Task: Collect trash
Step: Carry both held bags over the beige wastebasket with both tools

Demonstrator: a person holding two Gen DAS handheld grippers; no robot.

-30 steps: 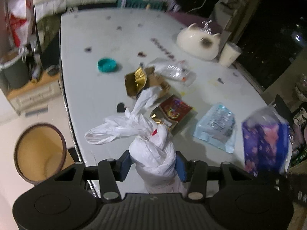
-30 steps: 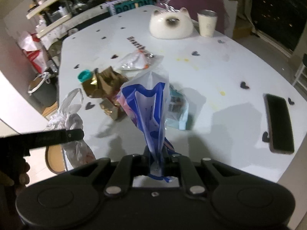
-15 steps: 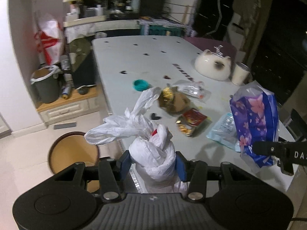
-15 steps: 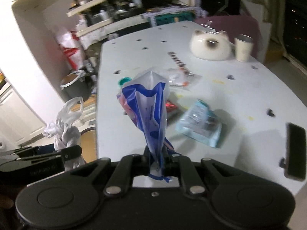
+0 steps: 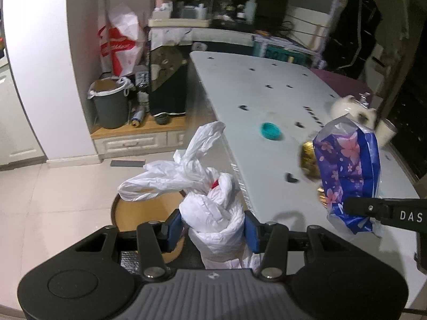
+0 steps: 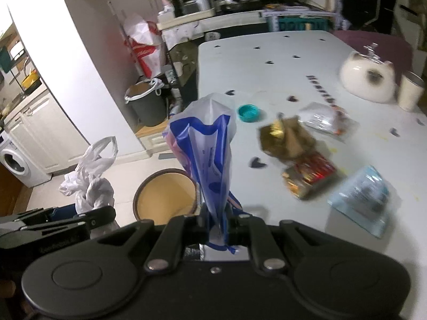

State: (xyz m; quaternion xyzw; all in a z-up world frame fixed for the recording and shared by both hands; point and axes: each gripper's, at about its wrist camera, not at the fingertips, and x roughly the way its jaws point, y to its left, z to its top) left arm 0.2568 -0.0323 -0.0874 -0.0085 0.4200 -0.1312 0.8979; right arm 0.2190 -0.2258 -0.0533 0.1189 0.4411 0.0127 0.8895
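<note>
Presently held, left gripper: one crumpled white plastic bag, clamped between the blue pads, its loose handles trailing up and to the left. The bag hangs off the near left edge of the white table, directly above the round brown bin on the tiled floor.

Held, right gripper: one blue-and-purple flowered bag, pinched narrowly at its lower end, standing upright from the jaws. In the left wrist view the same flowered bag sits to the right, over the table's near edge; in the right wrist view the bin lies just left of it.

Remaining on table: teal cap, far of the bags; gold-brown wrapper; red-and-gold packet near it; clear wrapper; pale blue pack at near right. Further right: white cat-shaped dish and a cup.

Change from one second earlier: the white bag was over the table among the litter and is now beyond its edge above the bin; the flowered bag has likewise shifted left toward the bin. Both grips unchanged.
</note>
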